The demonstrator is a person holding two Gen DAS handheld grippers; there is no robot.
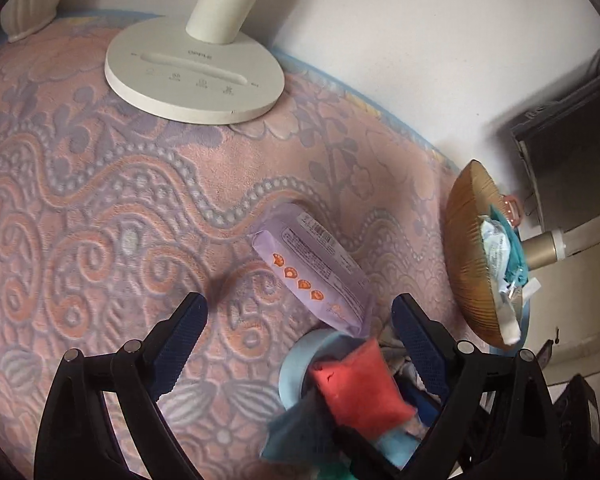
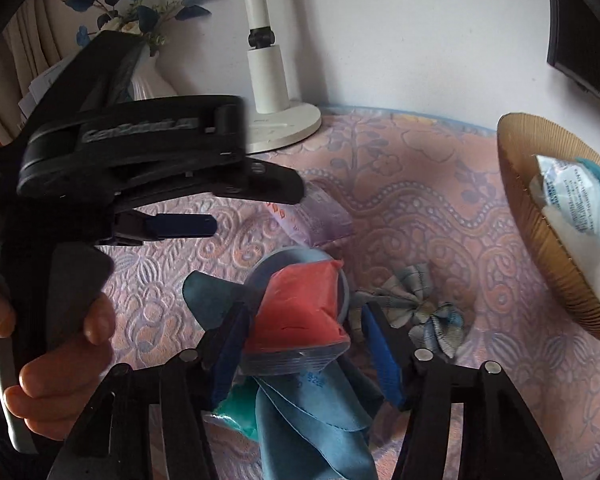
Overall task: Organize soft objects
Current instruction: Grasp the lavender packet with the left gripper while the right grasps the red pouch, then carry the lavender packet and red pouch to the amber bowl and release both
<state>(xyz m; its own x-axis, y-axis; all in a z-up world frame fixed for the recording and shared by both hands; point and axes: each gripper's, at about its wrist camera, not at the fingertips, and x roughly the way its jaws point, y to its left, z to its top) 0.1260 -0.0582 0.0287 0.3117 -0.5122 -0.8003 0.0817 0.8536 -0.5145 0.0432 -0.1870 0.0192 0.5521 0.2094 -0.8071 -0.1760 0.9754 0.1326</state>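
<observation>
The red pouch (image 2: 300,308) is seen between the fingers of the right tongs (image 2: 304,344), half closed around it, above the desk (image 2: 440,240). The basket (image 2: 540,240) lies to the right, nearer these tongs. The left tongs (image 1: 300,336) are held wide open, empty.

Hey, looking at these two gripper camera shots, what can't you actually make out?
- Basket: contents cut off by the right edge in the right wrist view and piled on each other in the left wrist view.
- Purple packet: print too small in the left wrist view; half hidden by the left hand-held gripper in the right wrist view.
- Red pouch: whether the right hand-held gripper presses on it; its right side hides that finger.
- Lamp: head cut off by the top edge.
</observation>
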